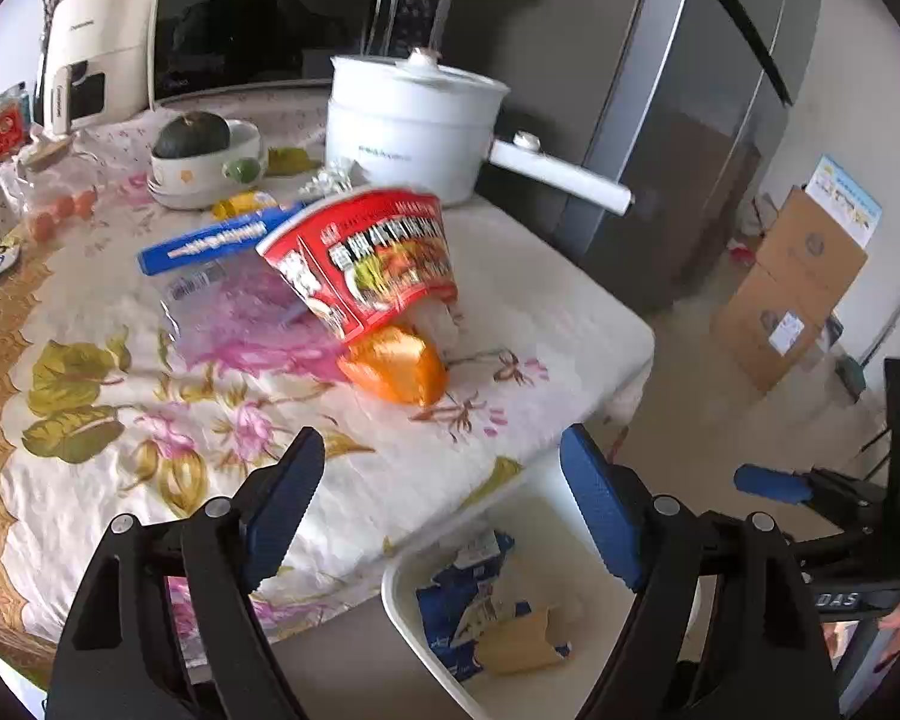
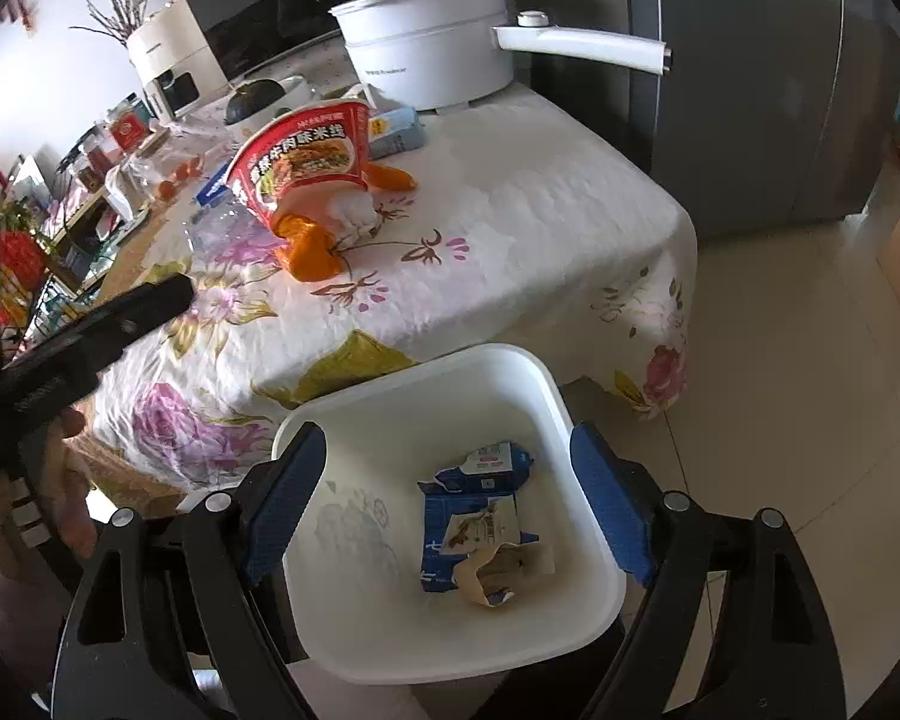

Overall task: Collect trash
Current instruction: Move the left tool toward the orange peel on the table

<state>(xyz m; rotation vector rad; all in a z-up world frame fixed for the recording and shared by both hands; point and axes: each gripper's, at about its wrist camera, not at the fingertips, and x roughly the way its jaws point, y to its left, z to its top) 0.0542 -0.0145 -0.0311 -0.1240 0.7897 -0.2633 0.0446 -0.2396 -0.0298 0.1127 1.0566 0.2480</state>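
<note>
Floral tablecloth [image 1: 120, 498], tipped noodle cup [image 1: 369, 264], torn carton [image 2: 480, 516] in bin [image 2: 342, 630]

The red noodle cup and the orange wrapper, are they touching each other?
Touching. In the right wrist view the tipped red noodle cup rests its lower end on the crumpled orange wrapper; no tablecloth shows between them. The left wrist view, though blurred, agrees.

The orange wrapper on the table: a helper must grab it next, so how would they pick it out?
On the floral tablecloth, find the tipped red noodle cup in front of the white pot. The crumpled orange plastic wrapper lies at its base, the only orange trash there.
</note>
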